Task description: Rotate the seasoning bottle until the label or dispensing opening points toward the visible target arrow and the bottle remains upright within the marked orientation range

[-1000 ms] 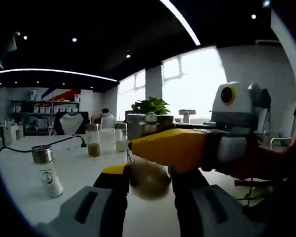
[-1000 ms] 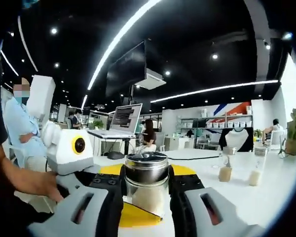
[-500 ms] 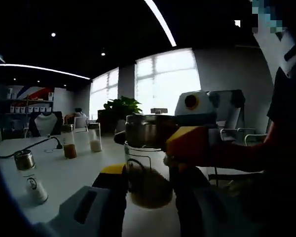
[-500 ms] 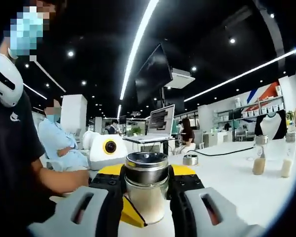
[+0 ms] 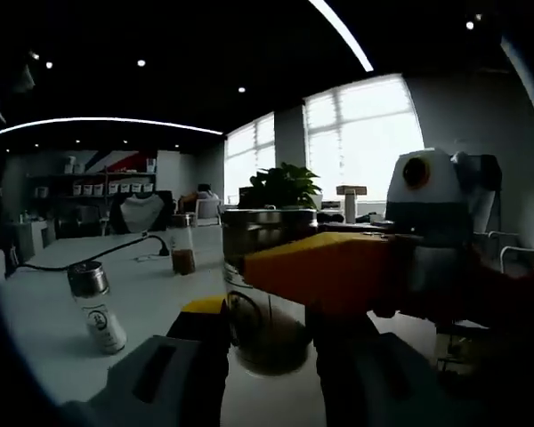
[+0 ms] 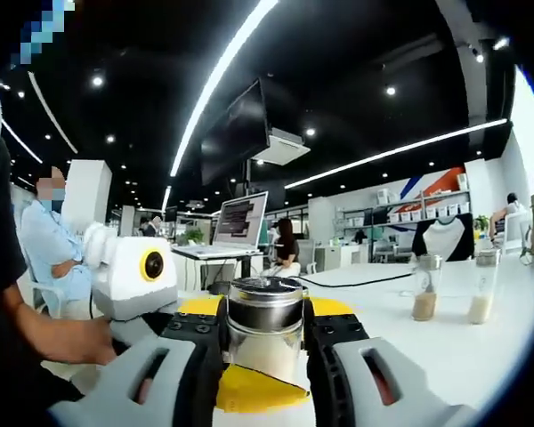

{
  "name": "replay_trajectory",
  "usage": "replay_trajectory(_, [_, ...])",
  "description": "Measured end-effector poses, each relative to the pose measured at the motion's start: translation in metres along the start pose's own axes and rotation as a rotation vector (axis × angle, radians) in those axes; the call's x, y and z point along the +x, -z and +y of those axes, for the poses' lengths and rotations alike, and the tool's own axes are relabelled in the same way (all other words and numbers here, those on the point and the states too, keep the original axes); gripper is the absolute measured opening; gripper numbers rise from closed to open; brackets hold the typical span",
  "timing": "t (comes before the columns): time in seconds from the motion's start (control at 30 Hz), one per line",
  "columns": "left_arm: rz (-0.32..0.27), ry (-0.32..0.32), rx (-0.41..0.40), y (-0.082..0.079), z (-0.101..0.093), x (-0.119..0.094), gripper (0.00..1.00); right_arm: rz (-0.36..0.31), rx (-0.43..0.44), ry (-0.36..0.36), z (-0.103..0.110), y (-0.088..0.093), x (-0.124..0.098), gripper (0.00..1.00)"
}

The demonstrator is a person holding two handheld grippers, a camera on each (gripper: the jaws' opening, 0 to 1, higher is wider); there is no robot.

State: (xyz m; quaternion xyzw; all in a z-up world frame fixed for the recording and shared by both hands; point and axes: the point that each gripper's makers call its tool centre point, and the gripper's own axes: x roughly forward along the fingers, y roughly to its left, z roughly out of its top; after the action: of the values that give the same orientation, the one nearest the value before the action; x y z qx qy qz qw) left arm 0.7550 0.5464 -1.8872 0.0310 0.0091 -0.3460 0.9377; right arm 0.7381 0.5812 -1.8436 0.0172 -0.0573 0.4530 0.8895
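Two tools are in play: the right tool (image 6: 263,356), whose jaws close on one seasoning bottle (image 6: 264,331) with a metal cap, and the left tool (image 5: 269,356), whose jaws stand at either side of that same bottle in the left gripper view. Besides that bottle, three more stand on the white tabletop (image 5: 151,285): one small white bottle with a metal cap (image 5: 98,305), and two tall clear ones, one with brown filling (image 6: 424,289) and one with pale filling (image 6: 481,286). One open laptop (image 6: 237,224) sits further back, one ceiling-hung monitor (image 6: 237,132) above it, and one leafy potted plant (image 5: 280,187) by the windows. One black cable (image 5: 116,251) crosses the tabletop.
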Motion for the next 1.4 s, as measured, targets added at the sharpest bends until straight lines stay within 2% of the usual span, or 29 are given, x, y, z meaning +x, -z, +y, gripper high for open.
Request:
replay_trajectory(0.1, [-0.008, -0.058, 0.029, -0.001, 0.004, 0.002, 0.37, -0.002, -0.041, 0.099, -0.004, 0.0, 0.005, 0.34])
replay_trajectory(0.17, [-0.028, -0.114, 0.046, -0.003, 0.011, 0.001, 0.37, 0.007, -0.045, 0.126, -0.004, 0.0, 0.006, 0.33])
replay_trajectory(0.27, [-0.031, -0.117, 0.036, -0.002, 0.012, 0.001, 0.37, 0.01, -0.076, 0.14, -0.004, -0.001, 0.007, 0.33])
replay_trajectory(0.33, [-0.041, -0.098, 0.027, -0.002, 0.012, 0.0, 0.38, 0.027, -0.072, 0.116, -0.004, 0.0, 0.007, 0.33])
replay_trajectory(0.4, [-0.046, -0.057, 0.058, -0.002, 0.009, -0.001, 0.38, 0.043, -0.053, 0.077, -0.005, 0.001, 0.006, 0.33])
replay_trajectory(0.43, [-0.04, 0.005, 0.067, 0.0, 0.005, -0.001, 0.37, 0.046, -0.043, 0.057, -0.005, 0.002, 0.005, 0.32])
replay_trajectory(0.53, [-0.032, 0.113, 0.054, 0.0, 0.0, -0.004, 0.38, 0.031, 0.031, -0.05, 0.0, -0.001, 0.001, 0.32])
replay_trajectory(0.6, [-0.025, 0.206, 0.066, 0.0, -0.008, -0.007, 0.38, 0.028, 0.057, -0.093, 0.002, -0.003, -0.003, 0.32])
replay_trajectory(0.63, [-0.02, 0.229, 0.054, 0.0, -0.01, -0.008, 0.38, 0.015, 0.06, -0.14, 0.005, -0.005, -0.005, 0.32])
replay_trajectory(0.7, [-0.029, 0.278, 0.025, -0.002, -0.013, -0.01, 0.38, 0.015, 0.084, -0.191, 0.008, -0.007, -0.008, 0.32])
replay_trajectory(0.77, [-0.028, 0.284, 0.037, -0.001, -0.015, -0.011, 0.38, 0.026, 0.069, -0.207, 0.007, -0.007, -0.01, 0.33])
replay_trajectory(0.83, [-0.005, 0.266, 0.047, 0.002, -0.016, -0.008, 0.38, 0.047, 0.043, -0.207, 0.008, -0.004, -0.008, 0.33])
replay_trajectory(0.87, [0.004, 0.221, 0.044, 0.003, -0.012, -0.006, 0.38, 0.044, 0.022, -0.186, 0.007, -0.004, -0.006, 0.33])
replay_trajectory(0.9, [0.004, 0.205, 0.041, 0.003, -0.01, -0.005, 0.38, 0.042, 0.015, -0.178, 0.006, -0.004, -0.006, 0.33])
replay_trajectory(0.93, [-0.003, 0.148, 0.026, 0.002, -0.006, -0.001, 0.38, 0.027, -0.01, -0.134, 0.004, -0.005, -0.003, 0.33])
replay_trajectory(1.0, [-0.017, 0.085, 0.009, 0.0, -0.002, 0.001, 0.38, 0.015, -0.013, -0.107, 0.002, -0.007, -0.002, 0.33])
replay_trajectory(1.07, [-0.023, 0.01, 0.004, -0.001, 0.002, 0.004, 0.38, -0.033, 0.091, 0.019, -0.009, -0.008, 0.005, 0.34])
replay_trajectory(1.13, [-0.01, -0.055, 0.063, 0.002, 0.006, 0.006, 0.38, -0.04, 0.108, 0.076, -0.013, -0.005, 0.006, 0.35])
replay_trajectory(1.17, [-0.006, -0.099, 0.121, 0.003, 0.008, 0.007, 0.38, -0.031, 0.08, 0.112, -0.016, -0.003, 0.007, 0.35])
replay_trajectory(1.27, [0.0, -0.156, 0.151, 0.007, 0.009, 0.006, 0.38, 0.009, 0.034, 0.177, -0.017, 0.005, 0.01, 0.36])
replay_trajectory(1.4, [0.0, -0.154, 0.14, 0.008, 0.008, 0.006, 0.38, 0.02, 0.015, 0.197, -0.015, 0.007, 0.012, 0.36])
